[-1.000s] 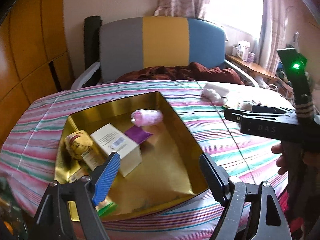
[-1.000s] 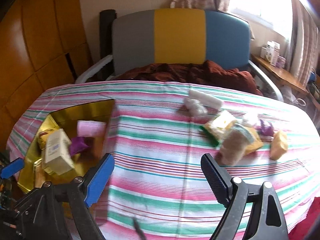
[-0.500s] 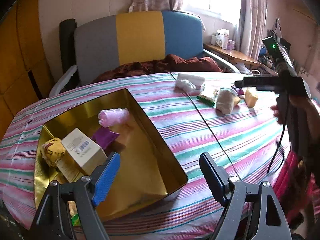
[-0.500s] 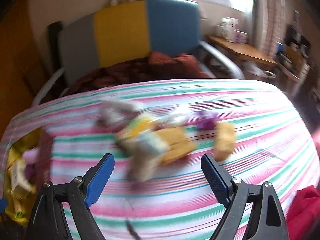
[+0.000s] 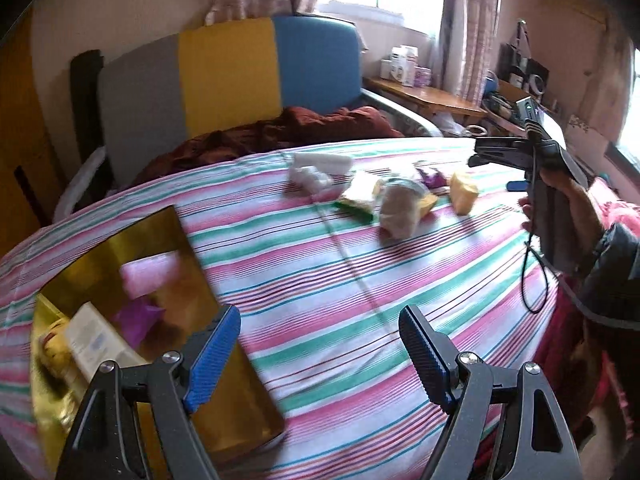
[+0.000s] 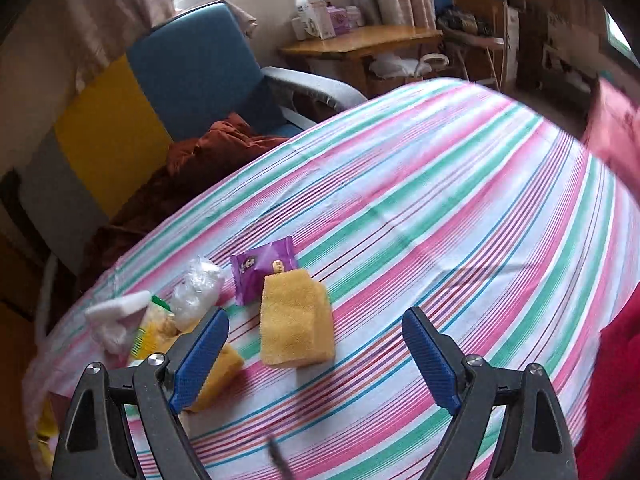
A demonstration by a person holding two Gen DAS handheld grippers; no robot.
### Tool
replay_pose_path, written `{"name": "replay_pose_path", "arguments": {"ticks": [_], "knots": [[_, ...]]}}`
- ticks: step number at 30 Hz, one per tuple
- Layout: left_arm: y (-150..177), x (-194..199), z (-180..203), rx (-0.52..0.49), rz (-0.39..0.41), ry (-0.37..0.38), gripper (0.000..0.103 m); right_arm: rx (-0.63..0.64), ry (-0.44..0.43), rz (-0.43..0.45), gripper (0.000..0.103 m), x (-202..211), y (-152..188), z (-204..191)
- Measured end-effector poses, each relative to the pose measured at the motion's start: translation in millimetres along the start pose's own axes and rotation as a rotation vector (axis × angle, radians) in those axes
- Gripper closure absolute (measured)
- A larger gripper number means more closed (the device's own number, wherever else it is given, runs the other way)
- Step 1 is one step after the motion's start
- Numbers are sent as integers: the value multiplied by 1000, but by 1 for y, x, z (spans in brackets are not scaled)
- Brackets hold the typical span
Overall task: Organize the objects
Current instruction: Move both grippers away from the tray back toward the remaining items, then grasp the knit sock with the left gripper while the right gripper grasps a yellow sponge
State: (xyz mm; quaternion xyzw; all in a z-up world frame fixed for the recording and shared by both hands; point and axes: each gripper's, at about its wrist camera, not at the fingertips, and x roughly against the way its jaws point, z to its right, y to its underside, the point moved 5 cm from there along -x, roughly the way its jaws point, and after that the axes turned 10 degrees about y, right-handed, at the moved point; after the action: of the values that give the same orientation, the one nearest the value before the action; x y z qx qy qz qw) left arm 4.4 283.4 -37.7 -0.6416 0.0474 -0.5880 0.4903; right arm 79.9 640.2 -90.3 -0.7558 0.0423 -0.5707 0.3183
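Observation:
A gold tin box [image 5: 100, 236] sits at the table's left and holds a pink roll [image 5: 150, 276], a white carton [image 5: 98, 344] and a purple packet [image 5: 138, 318]. My left gripper [image 5: 320, 356] is open and empty, just right of the box. My right gripper [image 6: 314, 356] is open and empty, over a yellow sponge [image 6: 294, 320]. Behind the sponge lie a purple packet [image 6: 262, 266], a clear plastic wad [image 6: 198, 286], a green-yellow snack bag [image 6: 154, 326] and white foam [image 6: 116, 314]. The right gripper also shows in the left wrist view [image 5: 500, 152], beyond the same pile [image 5: 396, 204].
The table wears a striped pink, green and white cloth [image 6: 440, 216]. A grey, yellow and blue chair [image 5: 228, 76] with a brown blanket [image 5: 280, 130] stands behind it. A wooden side table [image 6: 360, 42] with boxes stands at the back right. A red cloth [image 6: 612, 380] is at the right edge.
Both grippers have swung right. The left view now holds less of the box and more of the pile. The right gripper has closed in on the yellow sponge. Both stay open.

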Motion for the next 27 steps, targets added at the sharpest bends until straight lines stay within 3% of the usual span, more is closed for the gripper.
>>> {"name": "replay_pose_path", "arguments": {"ticks": [16,23,27], "knots": [[-56,-108,32,-18,-76,112,21,1,-39,-35,13,-5,0,-4],[-86,-150,47,-131,-56,163,21,30,-30,-54,13,-11,1,-8],[-97,-178,47,-138,-74,187,21,46,-15,-63,13,-15,3,-10]]}}
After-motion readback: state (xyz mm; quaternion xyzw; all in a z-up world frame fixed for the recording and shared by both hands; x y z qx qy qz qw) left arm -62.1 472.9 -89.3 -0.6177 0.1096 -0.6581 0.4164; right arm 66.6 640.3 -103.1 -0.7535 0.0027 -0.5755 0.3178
